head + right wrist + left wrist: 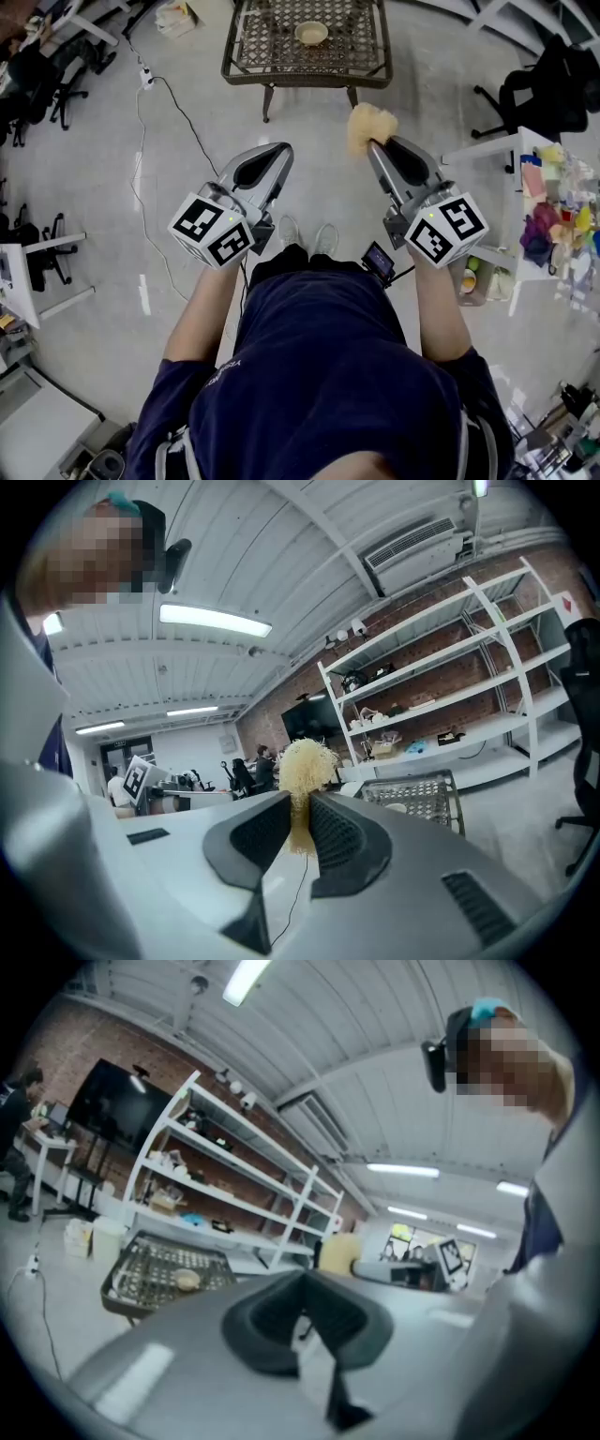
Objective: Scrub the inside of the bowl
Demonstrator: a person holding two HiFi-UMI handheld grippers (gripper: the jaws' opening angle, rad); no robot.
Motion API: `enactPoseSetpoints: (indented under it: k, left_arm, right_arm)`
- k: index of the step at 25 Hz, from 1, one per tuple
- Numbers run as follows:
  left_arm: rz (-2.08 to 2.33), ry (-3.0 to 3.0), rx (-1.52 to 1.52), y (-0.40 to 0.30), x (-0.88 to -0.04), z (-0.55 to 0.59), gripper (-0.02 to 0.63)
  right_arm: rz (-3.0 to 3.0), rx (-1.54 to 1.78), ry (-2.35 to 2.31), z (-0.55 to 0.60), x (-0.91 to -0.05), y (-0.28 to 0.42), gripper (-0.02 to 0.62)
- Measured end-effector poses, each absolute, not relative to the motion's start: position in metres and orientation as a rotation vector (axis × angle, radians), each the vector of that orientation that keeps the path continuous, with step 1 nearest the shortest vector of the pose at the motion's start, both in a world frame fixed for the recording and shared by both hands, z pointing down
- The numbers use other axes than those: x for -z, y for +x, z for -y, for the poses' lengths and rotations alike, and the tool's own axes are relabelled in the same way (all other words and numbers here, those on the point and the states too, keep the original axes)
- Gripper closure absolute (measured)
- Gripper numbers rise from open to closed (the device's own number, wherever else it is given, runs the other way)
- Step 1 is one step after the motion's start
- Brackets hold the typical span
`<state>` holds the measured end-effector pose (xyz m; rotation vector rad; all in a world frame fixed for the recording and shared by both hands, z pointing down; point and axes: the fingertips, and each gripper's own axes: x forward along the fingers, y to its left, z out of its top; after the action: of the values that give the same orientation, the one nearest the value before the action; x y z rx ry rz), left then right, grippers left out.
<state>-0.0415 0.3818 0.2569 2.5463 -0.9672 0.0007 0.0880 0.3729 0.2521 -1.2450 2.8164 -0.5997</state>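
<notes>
A pale bowl point(311, 34) sits on a metal mesh table point(253, 52) at the far end of the floor; the same bowl point(187, 1280) shows small in the left gripper view. My right gripper point(374, 142) is shut on a yellow fibrous scrubber point(369, 125), whose tuft point(305, 766) sticks out past the jaws. My left gripper point(279, 150) is shut with nothing in it. Both grippers are held up in the air, well short of the table.
A cable point(155, 141) runs across the grey floor at left. Office chairs point(548, 84) stand at right, beside a white table point(525, 187) with colourful clutter. Shelving point(450, 686) lines the brick wall behind the mesh table point(412, 794).
</notes>
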Motion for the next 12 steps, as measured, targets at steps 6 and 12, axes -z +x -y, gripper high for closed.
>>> enactPoseSetpoints:
  k: [6,12]
  left_arm:
    - [1.002,2.552,-0.014,-0.037,-0.252,-0.384,0.601]
    - [1.057,2.523,0.010,-0.045,-0.257,-0.371,0.601]
  right_arm:
    - [-2.812,0.594,-1.237,-0.372,-0.250,0.103,0.538]
    - [-2.816,0.590,-1.238,-0.365,-0.254,0.114,0.538]
